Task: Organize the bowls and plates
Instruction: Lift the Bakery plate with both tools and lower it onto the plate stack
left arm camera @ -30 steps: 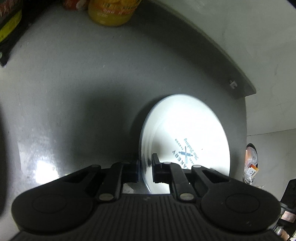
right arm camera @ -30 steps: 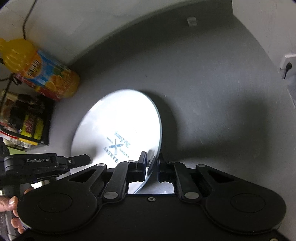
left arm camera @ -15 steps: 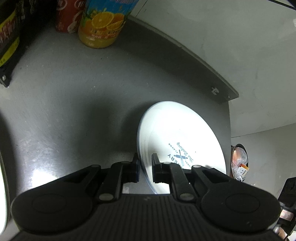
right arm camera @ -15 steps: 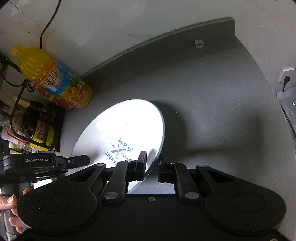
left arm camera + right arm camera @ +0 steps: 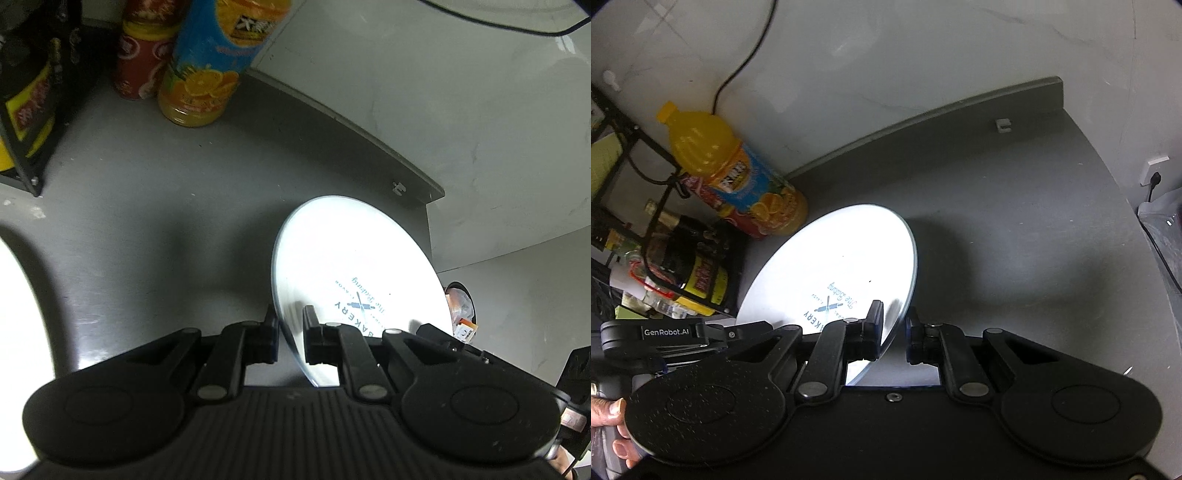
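Fingers of a hand [image 5: 611, 428] and the left gripper's own "GenRobot.AI" body appear only in the right wrist view; a second white dish [image 5: 14, 332], possibly a plate, shows only at the left view's edge. Both the left gripper [image 5: 290, 332] and right gripper [image 5: 893, 330] pinch opposite rims of 1 white plate [image 5: 354, 273] above the grey counter [image 5: 147, 206]. Ahead stand an orange juice bottle [image 5: 738, 177], a red can [image 5: 140, 66] and a black wire rack [image 5: 653, 229] holding bottles.

"bakery" and "the baking" on white plate [image 5: 351, 266], "genrobot.ai" on left gripper [image 5: 666, 331]
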`<state>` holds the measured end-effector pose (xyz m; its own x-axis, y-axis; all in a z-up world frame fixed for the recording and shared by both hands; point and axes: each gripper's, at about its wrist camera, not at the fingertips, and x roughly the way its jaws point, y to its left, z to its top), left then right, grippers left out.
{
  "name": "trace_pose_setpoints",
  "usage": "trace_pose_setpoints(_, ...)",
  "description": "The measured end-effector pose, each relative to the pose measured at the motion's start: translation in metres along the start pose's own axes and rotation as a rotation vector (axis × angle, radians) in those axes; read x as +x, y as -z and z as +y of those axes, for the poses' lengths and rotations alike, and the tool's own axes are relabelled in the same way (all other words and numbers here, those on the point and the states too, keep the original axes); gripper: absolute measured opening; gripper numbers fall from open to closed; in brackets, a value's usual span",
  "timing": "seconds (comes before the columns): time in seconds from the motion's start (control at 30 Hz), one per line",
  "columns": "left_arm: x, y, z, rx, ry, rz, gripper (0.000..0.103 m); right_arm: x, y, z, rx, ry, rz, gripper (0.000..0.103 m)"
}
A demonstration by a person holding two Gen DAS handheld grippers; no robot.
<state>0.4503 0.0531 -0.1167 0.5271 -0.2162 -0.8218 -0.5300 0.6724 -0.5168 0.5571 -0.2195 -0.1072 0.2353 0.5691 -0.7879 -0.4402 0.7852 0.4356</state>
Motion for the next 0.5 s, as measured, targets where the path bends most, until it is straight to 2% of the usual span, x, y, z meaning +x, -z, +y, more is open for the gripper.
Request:
trace_pose_setpoints(0.3, -0.032, 0.003, 0.028, -0.006, -0.004, -0.022, 0.011, -0.001, 0.013, 0.036, -0.018, -0.021, -0.015, 0.012)
trace_pose_setpoints(0.5, -0.059, 0.009, 0.055, -0.025, -0.014, -0.036, 0.011, 0.002, 0.024, 0.065, -0.073, -0.044, -0.007, 0.012)
